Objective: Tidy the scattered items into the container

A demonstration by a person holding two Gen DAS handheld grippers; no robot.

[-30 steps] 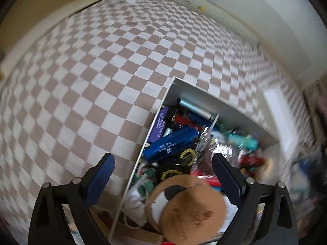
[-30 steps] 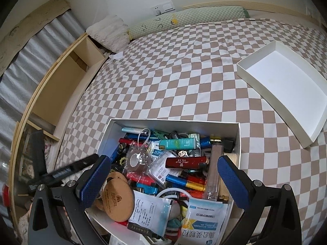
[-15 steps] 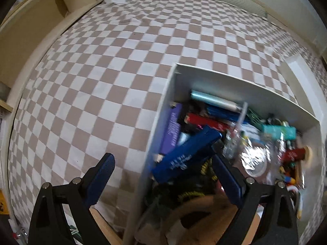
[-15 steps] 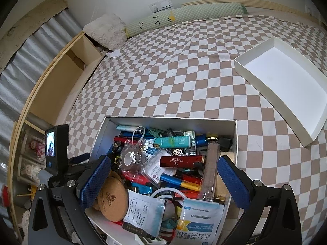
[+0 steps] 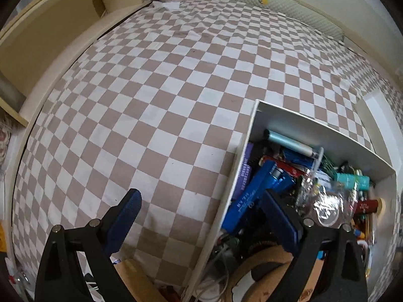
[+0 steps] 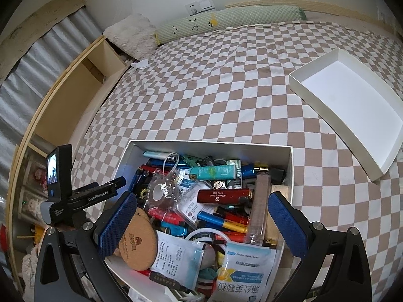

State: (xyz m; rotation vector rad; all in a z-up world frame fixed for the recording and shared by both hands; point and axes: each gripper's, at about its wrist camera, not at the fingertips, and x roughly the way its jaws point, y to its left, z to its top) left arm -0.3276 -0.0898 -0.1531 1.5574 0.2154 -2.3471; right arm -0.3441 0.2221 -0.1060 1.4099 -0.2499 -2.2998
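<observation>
Fingers (image 6: 118, 224) spread above container (image 6: 291, 166), long axis crosswise.

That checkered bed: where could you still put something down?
The checkered cover lies bare between the full box and the green bolster. The shallow white tray to the right is empty. The box itself is crammed.

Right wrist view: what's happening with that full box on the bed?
A person holds a claw in each hand over a white cardboard box crammed with lighters, packets and round cork coasters, on a brown-and-white checkered bedspread. The right claw hangs open above the pile, gripping nothing. The left claw is open too, straddling the box's left wall. An empty white lid-like tray lies to the right.
</observation>
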